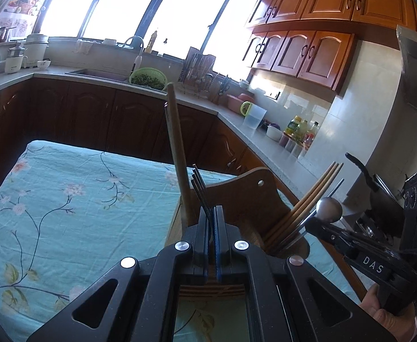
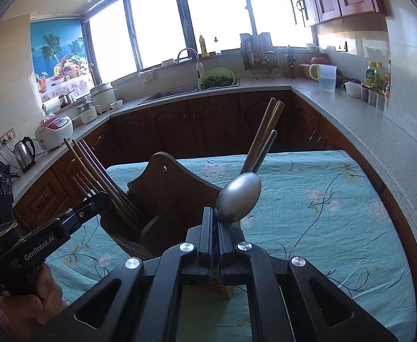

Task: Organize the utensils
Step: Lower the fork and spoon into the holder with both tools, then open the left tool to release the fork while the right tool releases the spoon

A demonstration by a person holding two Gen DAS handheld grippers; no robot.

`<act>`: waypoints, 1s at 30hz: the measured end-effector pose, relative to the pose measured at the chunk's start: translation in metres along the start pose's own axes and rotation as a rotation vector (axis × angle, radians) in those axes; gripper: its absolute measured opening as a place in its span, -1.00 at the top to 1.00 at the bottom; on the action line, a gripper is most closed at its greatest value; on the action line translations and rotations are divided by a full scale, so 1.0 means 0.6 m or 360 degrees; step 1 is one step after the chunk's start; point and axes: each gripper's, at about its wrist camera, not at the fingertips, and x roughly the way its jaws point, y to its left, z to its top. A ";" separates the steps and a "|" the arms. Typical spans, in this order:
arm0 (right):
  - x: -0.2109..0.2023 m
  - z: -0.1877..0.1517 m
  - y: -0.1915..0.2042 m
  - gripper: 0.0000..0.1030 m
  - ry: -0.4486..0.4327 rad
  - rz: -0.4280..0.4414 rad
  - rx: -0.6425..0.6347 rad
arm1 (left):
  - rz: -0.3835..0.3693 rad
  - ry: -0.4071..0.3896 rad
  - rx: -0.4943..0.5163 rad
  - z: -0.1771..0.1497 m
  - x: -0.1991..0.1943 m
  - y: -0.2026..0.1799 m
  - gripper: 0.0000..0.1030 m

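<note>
A dark wooden utensil holder (image 1: 245, 199) (image 2: 168, 193) stands on the table with the teal floral cloth (image 1: 65, 199) (image 2: 322, 199). My left gripper (image 1: 211, 213) is shut on a metal fork (image 1: 201, 191), tines up, over the holder's left compartment, where wooden chopsticks (image 1: 177, 148) (image 2: 94, 171) stand. My right gripper (image 2: 214, 219) is shut on a metal spoon (image 2: 238, 198) (image 1: 328, 205), bowl up, over the right compartment, where wooden chopsticks (image 1: 308, 199) (image 2: 265, 134) lean. The left gripper shows in the right wrist view (image 2: 98, 198); the right gripper shows in the left wrist view (image 1: 316, 222).
A kitchen counter (image 1: 265, 139) (image 2: 351, 114) wraps around behind and right of the table, with a sink, a green colander (image 1: 148, 78), a dish rack, a jug, bottles and cookers. Dark cabinets stand below it. A pan with a black handle (image 1: 362, 171) sits at the right.
</note>
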 end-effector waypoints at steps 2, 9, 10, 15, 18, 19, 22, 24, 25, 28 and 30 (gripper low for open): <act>0.005 -0.004 0.002 0.96 0.0015 0.0010 0.0004 | 0.0009 -0.0011 -0.0014 0.002 -0.010 0.006 0.98; 0.017 -0.010 0.006 0.96 0.0033 0.0035 0.0036 | 0.0006 0.0006 -0.0035 0.006 -0.012 0.015 0.98; 0.018 -0.011 0.006 0.96 0.0035 0.0035 0.0037 | 0.0010 0.0006 -0.0030 0.007 -0.011 0.014 0.98; 0.019 -0.010 0.004 0.96 0.0036 0.0040 0.0047 | 0.0010 0.0005 -0.0035 0.003 -0.011 0.017 0.98; 0.018 -0.010 0.008 0.95 0.0036 0.0038 0.0050 | 0.0022 0.0008 -0.0029 0.002 -0.011 0.018 0.96; 0.018 -0.009 0.006 0.95 0.0038 0.0039 0.0051 | 0.0028 0.0010 -0.0026 0.001 -0.011 0.019 0.95; 0.017 -0.007 0.004 0.90 0.0042 0.0055 0.0071 | 0.0039 0.0021 -0.0026 0.003 -0.013 0.018 0.83; 0.013 -0.006 0.002 0.84 0.0031 0.0053 0.0082 | 0.0057 0.0008 -0.0034 0.005 -0.019 0.017 0.55; 0.010 -0.006 0.002 0.83 0.0030 0.0053 0.0087 | 0.0065 -0.0011 -0.0042 0.006 -0.024 0.017 0.41; 0.003 -0.007 -0.002 0.76 0.0018 0.0044 0.0107 | 0.0073 -0.0031 -0.0061 0.007 -0.034 0.019 0.26; -0.001 -0.008 -0.006 0.59 0.0012 0.0032 0.0121 | 0.0085 -0.0030 -0.0072 0.003 -0.038 0.020 0.17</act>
